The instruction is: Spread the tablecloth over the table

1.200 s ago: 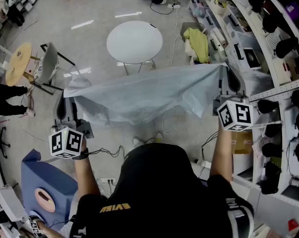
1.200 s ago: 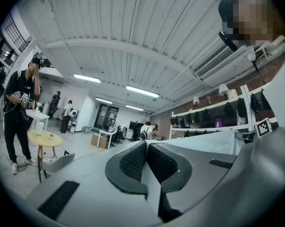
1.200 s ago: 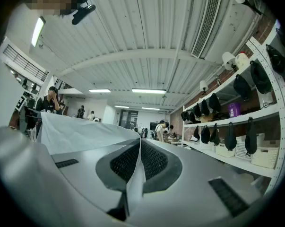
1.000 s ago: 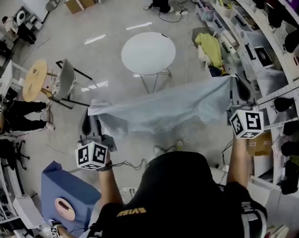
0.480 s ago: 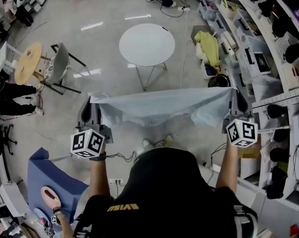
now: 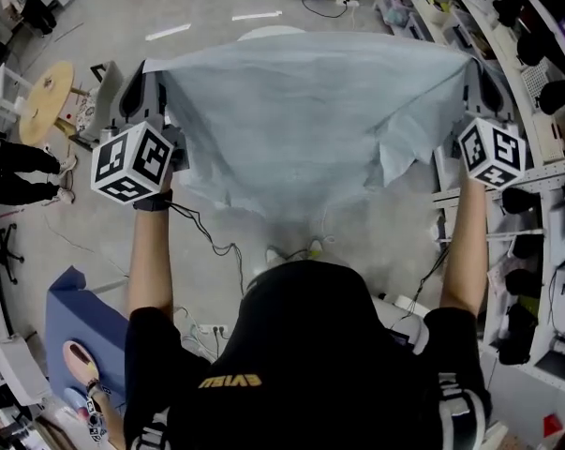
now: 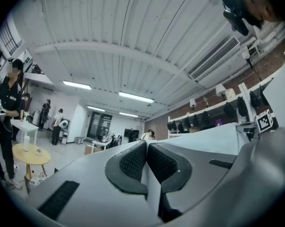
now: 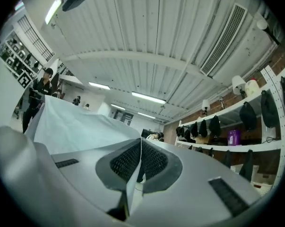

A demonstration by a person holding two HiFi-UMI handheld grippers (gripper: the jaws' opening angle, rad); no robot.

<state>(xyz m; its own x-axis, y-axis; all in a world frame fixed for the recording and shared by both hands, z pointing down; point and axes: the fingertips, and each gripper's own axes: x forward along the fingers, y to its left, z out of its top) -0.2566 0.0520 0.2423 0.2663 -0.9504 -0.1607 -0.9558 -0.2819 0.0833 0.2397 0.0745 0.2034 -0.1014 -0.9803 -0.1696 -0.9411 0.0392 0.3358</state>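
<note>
A pale grey-blue tablecloth (image 6: 305, 120) hangs stretched between my two grippers, held high and spread wide. It hides nearly all of the round white table (image 6: 268, 32), of which only a far sliver shows. My left gripper (image 6: 147, 69) is shut on the cloth's left corner, and my right gripper (image 6: 472, 66) is shut on its right corner. In the left gripper view the pads (image 7: 133, 161) pinch a thin cloth edge, with the cloth (image 7: 218, 136) running off to the right. In the right gripper view the cloth (image 8: 71, 126) runs left from the shut pads (image 8: 154, 161).
A round yellow side table (image 6: 46, 101) and a grey chair (image 6: 104, 87) stand at the left, with people (image 6: 20, 172) beyond them. Shelving (image 6: 535, 82) lines the right side. A blue seat (image 6: 76, 326) sits at lower left. Cables (image 6: 207, 242) trail on the floor.
Both grippers have risen and pushed forward with the cloth. The cloth has lifted and spread, and now covers the view of the round table that was plainly seen before.
</note>
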